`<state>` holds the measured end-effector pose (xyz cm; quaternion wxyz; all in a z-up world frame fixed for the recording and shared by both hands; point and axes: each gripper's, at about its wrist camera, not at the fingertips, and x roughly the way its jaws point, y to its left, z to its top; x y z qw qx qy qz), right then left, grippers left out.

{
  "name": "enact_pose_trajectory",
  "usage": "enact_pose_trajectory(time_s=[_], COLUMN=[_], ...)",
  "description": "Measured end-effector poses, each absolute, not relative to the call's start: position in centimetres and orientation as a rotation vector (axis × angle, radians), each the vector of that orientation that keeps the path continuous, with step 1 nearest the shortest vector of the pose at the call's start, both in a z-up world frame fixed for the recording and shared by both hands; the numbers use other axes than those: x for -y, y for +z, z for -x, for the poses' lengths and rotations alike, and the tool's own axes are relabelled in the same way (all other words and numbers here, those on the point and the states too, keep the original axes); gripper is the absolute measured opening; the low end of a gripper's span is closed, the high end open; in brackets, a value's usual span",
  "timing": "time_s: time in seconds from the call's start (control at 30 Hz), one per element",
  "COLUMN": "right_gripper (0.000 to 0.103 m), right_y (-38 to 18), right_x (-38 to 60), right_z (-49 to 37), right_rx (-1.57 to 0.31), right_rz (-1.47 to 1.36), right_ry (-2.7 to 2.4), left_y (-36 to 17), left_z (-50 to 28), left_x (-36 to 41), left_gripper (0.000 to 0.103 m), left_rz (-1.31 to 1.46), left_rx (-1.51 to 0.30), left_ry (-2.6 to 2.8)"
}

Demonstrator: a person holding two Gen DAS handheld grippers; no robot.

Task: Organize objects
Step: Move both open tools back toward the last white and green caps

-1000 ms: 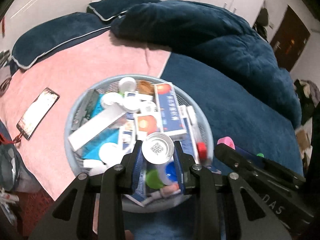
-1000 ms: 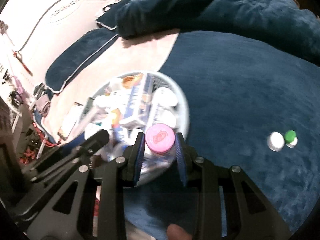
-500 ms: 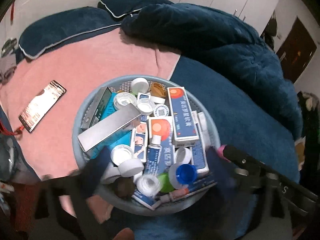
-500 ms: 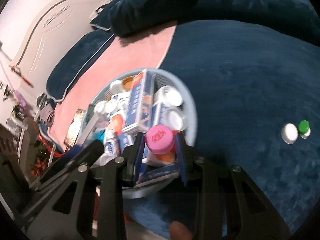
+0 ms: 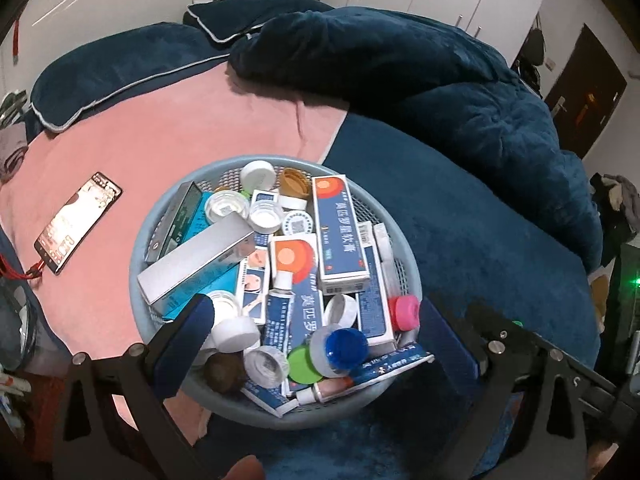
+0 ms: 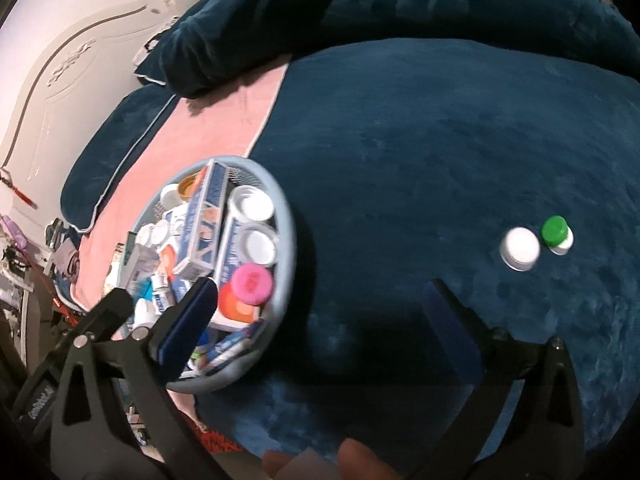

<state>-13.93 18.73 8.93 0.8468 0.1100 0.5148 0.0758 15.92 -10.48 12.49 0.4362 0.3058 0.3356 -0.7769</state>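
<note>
A light-blue round basket [image 5: 140, 264] on the bed is full of medicine boxes, tubes and bottle caps; it also shows in the right wrist view [image 6: 290, 240]. A pink-capped bottle [image 5: 405, 312] lies at its right edge, also seen in the right wrist view [image 6: 252, 283]. My left gripper [image 5: 316, 332] is open and empty over the basket's near side. My right gripper [image 6: 320, 312] is open and empty just right of the basket. A white cap [image 6: 520, 249] and a green-capped bottle [image 6: 556, 234] lie on the blue blanket to the right.
A phone [image 5: 76, 222] lies on the pink sheet [image 5: 200, 128] left of the basket. A bunched dark-blue duvet [image 5: 400, 64] and pillows fill the back. The bed's near edge is just below the basket.
Both grippers have opened. The left let go of a white QR-labelled cap and the right let go of the pink-capped bottle; both now lie in the basket. The right gripper moved right.
</note>
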Motion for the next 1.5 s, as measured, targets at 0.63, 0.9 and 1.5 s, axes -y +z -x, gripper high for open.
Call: enact_pose_trajectory(time_s=[0.63,0.9,1.5], right_gripper=[0.103,0.103,0.103], right_y=[8.0,7.6,6.5], right_x=[-13.2,-10.6,-3.5], right_z=[14.7,15.2,16.3], right_rx=[-1.112,-1.121,-1.141], right_rz=[-0.257,-0.272,-0.360], right_ry=[0.021,-0.036,-0.193], left_y=[12.5,12.5,10.6], left_z=[-10.2,-7.4,-0.5], left_x=[7.1,5.2,-0.7], left_gripper=[0.103,0.103,0.103], left_rz=[-0.877,-0.932,-1.128], left_rx=[-0.737,-0.688,-0.570], left_ry=[-2.045,-2.107,-2.229])
